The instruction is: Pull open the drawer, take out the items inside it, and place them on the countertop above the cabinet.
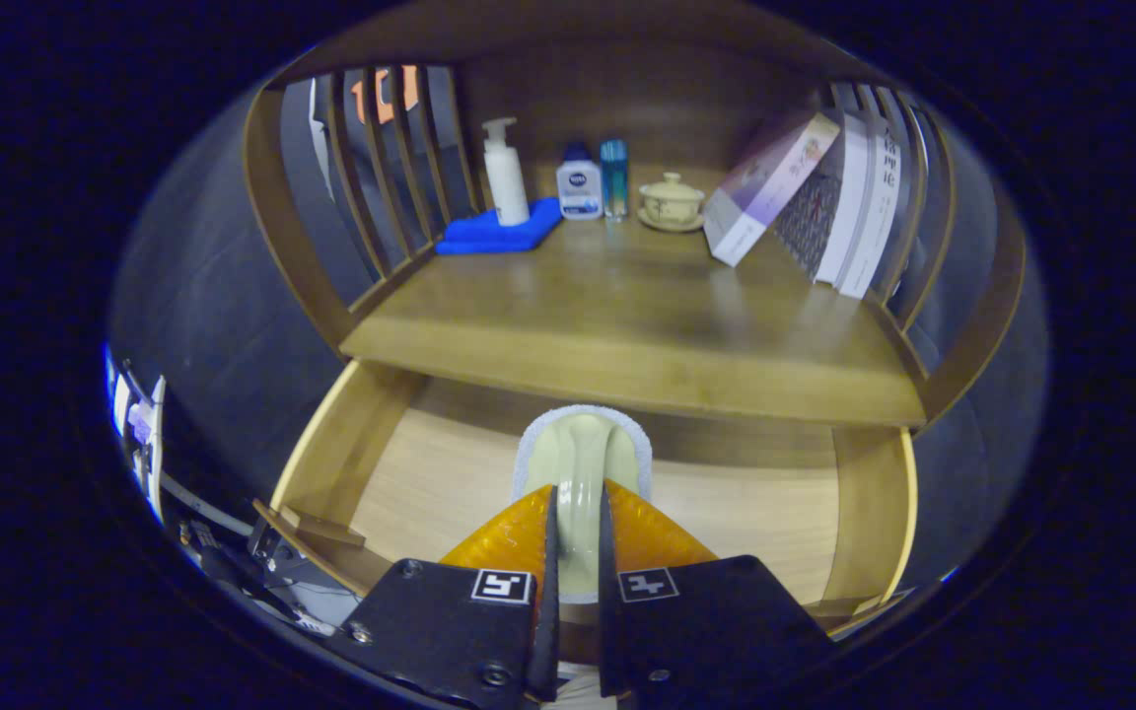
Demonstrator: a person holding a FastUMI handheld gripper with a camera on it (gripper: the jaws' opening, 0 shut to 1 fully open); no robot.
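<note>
— Where's the tool (pixel 576 513) right now?

— Over the open drawer (pixel 430 473), both fingers clamped on the pale green handle of a scrubbing brush (pixel 583 454), its white-edged head pointing ahead toward the cabinet.

— And the surface (pixel 627 306) above?

— A white pump bottle (pixel 505 173) stands on a folded blue cloth (pixel 499 235); beside it a small white bottle (pixel 579 182), a blue tube (pixel 614 177), a lidded teacup (pixel 672 202), then leaning books (pixel 805 197).
</note>
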